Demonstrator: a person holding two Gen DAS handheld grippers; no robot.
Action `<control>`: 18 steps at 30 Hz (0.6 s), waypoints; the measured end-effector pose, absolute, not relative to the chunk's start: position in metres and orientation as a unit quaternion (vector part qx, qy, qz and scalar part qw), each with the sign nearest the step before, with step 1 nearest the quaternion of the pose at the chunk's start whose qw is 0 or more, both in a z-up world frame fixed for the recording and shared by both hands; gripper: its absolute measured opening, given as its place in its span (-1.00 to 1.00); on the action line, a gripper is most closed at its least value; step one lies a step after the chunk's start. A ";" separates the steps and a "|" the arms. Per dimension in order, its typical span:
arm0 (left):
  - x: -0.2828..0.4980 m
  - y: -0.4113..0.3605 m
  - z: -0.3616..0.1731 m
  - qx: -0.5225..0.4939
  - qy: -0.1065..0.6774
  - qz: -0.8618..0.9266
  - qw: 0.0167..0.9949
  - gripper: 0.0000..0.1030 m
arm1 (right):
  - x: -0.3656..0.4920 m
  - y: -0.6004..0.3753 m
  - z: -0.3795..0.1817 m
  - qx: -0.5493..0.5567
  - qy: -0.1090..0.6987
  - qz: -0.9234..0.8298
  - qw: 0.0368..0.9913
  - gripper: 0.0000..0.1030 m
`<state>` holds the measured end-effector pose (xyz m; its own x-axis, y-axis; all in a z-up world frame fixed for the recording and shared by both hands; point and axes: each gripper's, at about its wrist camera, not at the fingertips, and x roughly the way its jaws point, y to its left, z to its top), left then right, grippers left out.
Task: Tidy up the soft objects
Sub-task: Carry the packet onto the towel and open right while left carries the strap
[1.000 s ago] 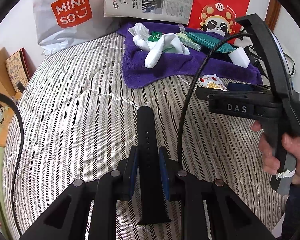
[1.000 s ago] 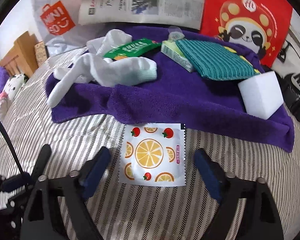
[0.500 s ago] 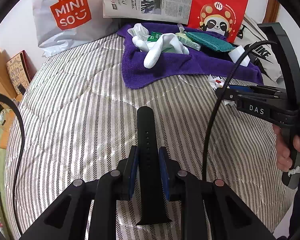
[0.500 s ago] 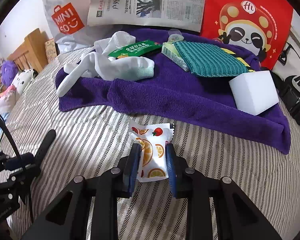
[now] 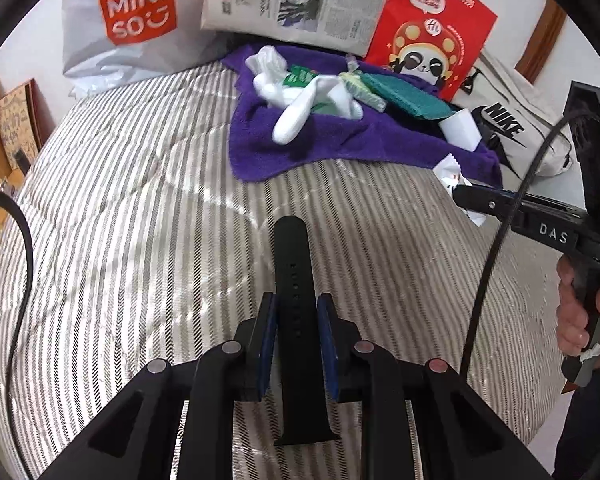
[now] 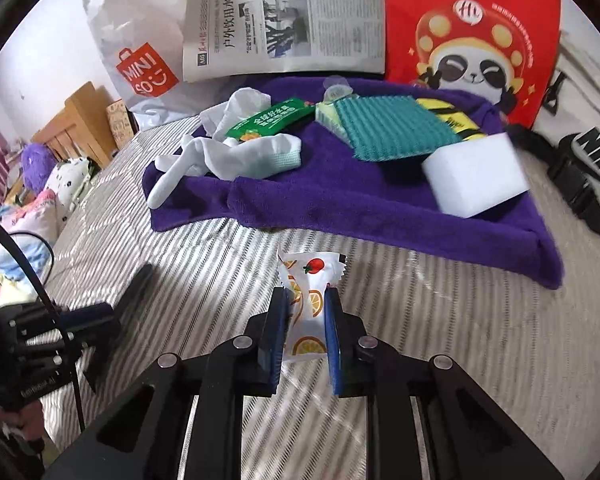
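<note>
My left gripper (image 5: 297,312) is shut on a black watch strap (image 5: 294,264) and holds it over the striped bed (image 5: 140,220). My right gripper (image 6: 307,300) is shut on a white fruit-print packet (image 6: 306,280), lifted just in front of the purple towel (image 6: 340,204). That gripper (image 5: 460,196) and the packet (image 5: 452,172) also show at the right of the left wrist view. On the towel (image 5: 340,144) lie white socks (image 6: 236,156), a green packet (image 6: 268,122), a teal cloth (image 6: 388,126) and a white sponge block (image 6: 476,176).
A Miniso bag (image 5: 132,16), a newspaper (image 5: 300,0) and a red panda bag (image 5: 428,32) stand behind the towel. A Nike bag (image 5: 512,132) lies at the right. Plush toys (image 6: 40,184) and wooden furniture (image 6: 80,120) sit beyond the bed's left side.
My right gripper closed on the fruit-print packet and lifted it off the bed, drawing back from the towel. My left gripper kept hold of the watch strap.
</note>
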<state>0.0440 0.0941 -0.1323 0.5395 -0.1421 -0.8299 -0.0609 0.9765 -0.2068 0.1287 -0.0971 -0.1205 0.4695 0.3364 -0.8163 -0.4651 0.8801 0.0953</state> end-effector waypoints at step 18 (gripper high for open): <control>0.061 0.072 -0.086 -0.096 0.448 -0.055 0.887 -0.61 | 0.136 -0.146 -0.089 -0.041 0.451 0.210 0.867 -0.64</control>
